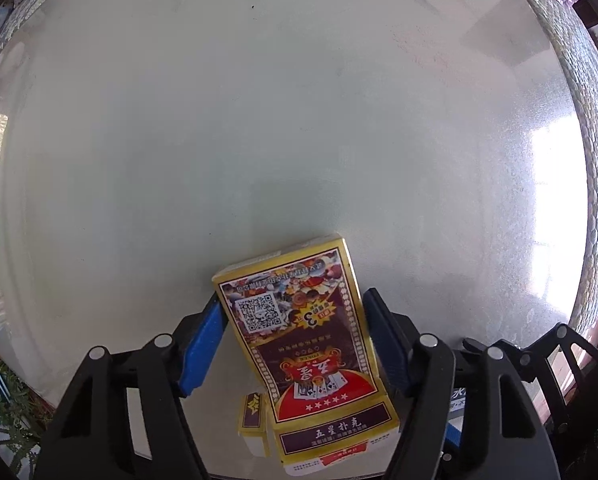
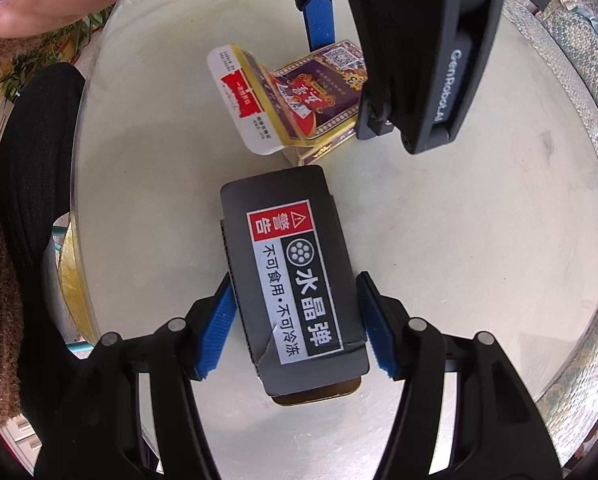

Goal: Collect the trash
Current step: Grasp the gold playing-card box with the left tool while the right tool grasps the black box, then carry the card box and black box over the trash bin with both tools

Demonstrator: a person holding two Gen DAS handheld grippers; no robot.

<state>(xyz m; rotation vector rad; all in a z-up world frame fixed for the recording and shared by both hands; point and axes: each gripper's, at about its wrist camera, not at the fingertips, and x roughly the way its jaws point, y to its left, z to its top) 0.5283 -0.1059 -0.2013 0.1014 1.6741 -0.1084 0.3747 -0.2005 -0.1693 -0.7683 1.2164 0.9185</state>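
both grippers bracket a box, ready to lift

left gripper (image 1: 295,344), seen through its own wrist camera, points down at the pale round table (image 1: 259,120) with its blue pads on either flank of the yellow playing-card box (image 1: 303,336). the left pad seems to touch the box edge; at the right pad i cannot tell contact from a sliver of gap, so i read the jaws as closed onto the box but not proven firm. the box's end flap hangs open nearest the camera, so squeeze the body, not the flap, and lift straight up.

right wrist view: the right gripper (image 2: 295,320) has its pads against the long sides of the black warning-label box (image 2: 295,276), which lies flat on the table just beside the card box. the grip looks seated. its near end is torn, so press gently and raise level, clear of the other tool overhead.
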